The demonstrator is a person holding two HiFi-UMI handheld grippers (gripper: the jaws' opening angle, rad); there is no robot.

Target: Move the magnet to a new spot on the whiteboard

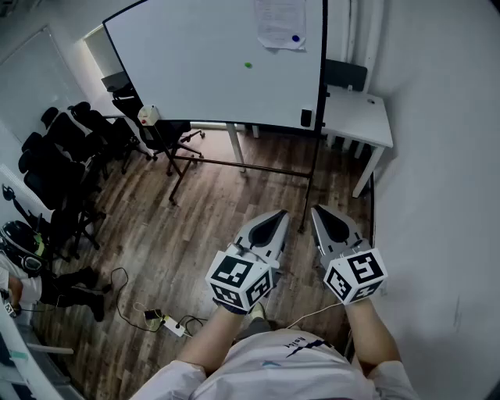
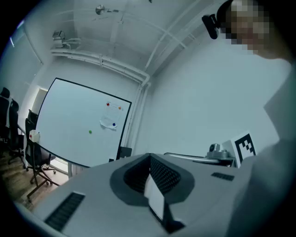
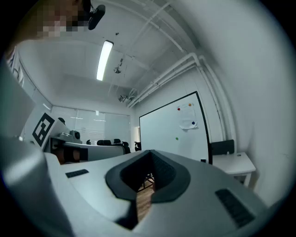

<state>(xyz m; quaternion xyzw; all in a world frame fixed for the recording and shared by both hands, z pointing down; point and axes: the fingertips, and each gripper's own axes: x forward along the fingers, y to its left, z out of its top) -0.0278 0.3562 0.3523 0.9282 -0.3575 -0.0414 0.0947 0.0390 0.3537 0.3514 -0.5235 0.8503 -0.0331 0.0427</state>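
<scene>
Sticking on whiteboard (image 1: 195,70), green magnet (image 1: 248,65), paper sheet (image 1: 280,22)

Grey wedge-shaped left tool (image 1: 279,214), matching right tool (image 1: 317,211), black-and-white marker cubes (image 1: 239,280), white T-shirt (image 1: 269,366)

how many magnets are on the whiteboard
4: a green magnet alone on the bare whiteboard, a blue magnet pinning the paper sheet low down, and a red magnet and an orange magnet near the sheet's top. Others may be too small to see.
</scene>
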